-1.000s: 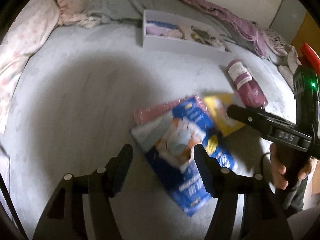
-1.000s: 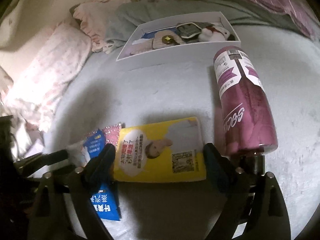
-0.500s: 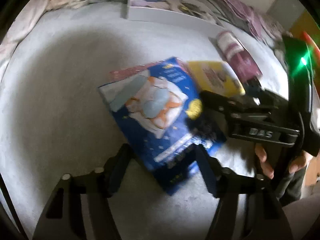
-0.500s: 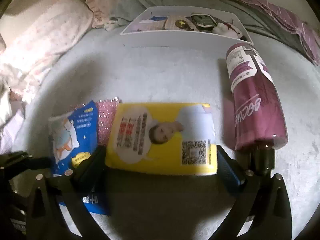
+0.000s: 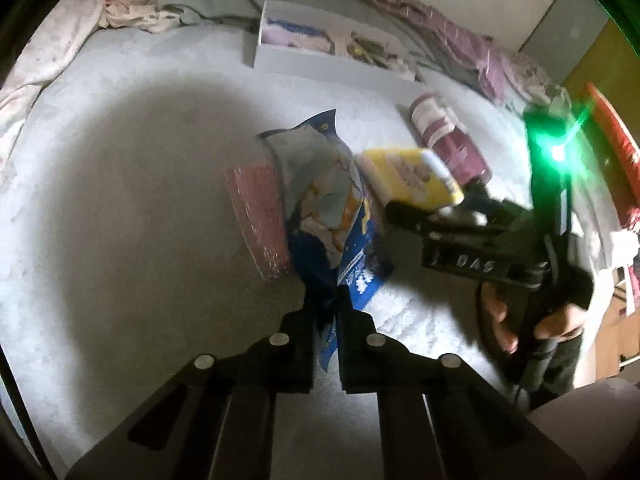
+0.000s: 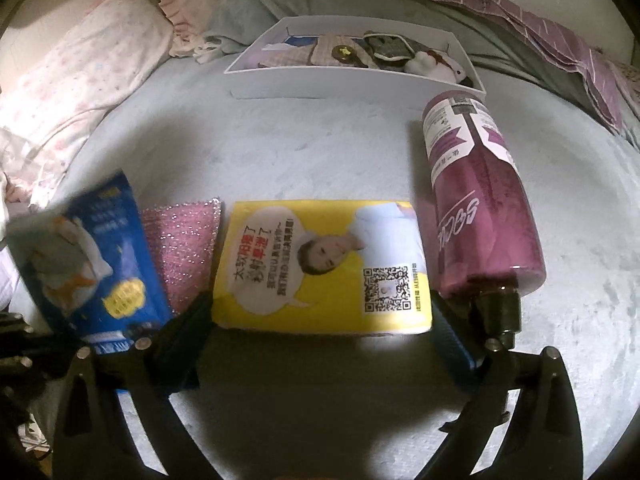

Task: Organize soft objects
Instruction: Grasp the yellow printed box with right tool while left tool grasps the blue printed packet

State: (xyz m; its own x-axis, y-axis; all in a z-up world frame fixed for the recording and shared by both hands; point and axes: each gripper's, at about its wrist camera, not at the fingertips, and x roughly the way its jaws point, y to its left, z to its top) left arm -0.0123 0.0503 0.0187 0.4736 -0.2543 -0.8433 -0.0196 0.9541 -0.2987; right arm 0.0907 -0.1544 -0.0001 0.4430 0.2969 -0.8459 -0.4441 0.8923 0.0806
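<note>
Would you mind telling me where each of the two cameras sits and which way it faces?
Left wrist: on the left gripper, angled down at the bed; its jaws, just closed, pinch the blue packet; the right gripper and a hand show.
Right wrist: on the right gripper, angled down; open jaws straddle the yellow pack.
Shared: blue packet, yellow pack, pink sponge, purple roll, white box.

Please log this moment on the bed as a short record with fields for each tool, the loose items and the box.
left tool: jaws have just closed, pinching the near edge of the blue packet
right tool: open, fingers either side of the yellow pack; contact unclear
other items: pink glitter pouch between the blue and yellow packs; maroon bottle lying right of the yellow pack
white box: behind, already holding soft items
</note>
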